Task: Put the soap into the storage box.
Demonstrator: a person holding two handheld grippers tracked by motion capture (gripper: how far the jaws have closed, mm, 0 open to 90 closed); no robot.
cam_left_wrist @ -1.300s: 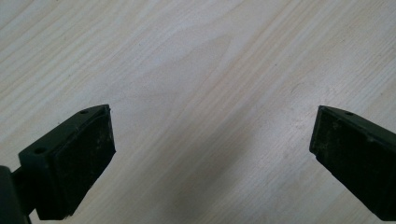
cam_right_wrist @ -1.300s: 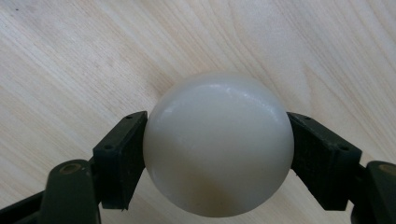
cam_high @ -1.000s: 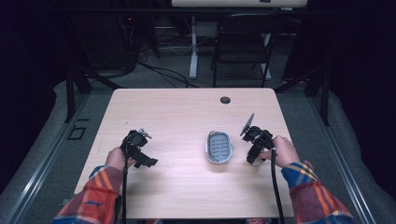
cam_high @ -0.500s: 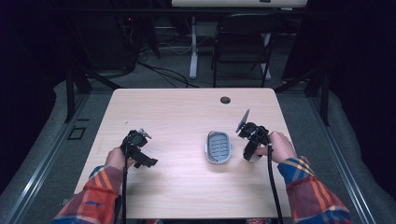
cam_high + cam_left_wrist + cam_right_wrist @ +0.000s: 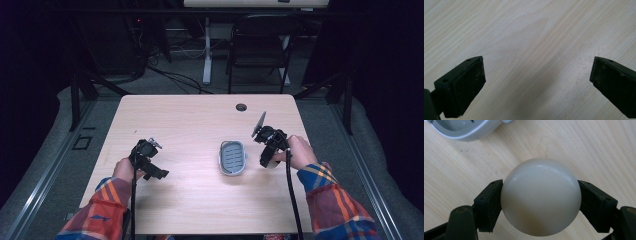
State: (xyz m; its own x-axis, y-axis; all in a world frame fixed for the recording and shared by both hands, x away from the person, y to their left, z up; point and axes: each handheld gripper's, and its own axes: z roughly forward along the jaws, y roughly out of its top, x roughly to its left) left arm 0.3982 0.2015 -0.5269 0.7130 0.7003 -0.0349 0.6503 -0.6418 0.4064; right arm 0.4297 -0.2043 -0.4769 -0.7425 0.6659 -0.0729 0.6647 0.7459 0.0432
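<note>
— Beside the grey tray (image 5: 233,158), what are the right tongs (image 5: 541,202) doing?

— Pinching a cream ball (image 5: 541,196) between both jaws, low over the tabletop (image 5: 200,120). I'd guess the ball goes into the tray, which lies just to their left, long axis running away from the person.

— And the left tongs (image 5: 537,82)?

— Spread wide, holding nothing, over bare wood, well apart from the tray. The right hand is much nearer.

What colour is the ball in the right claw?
Cream-white ball, glossy; clearest in the right gripper view.
</note>
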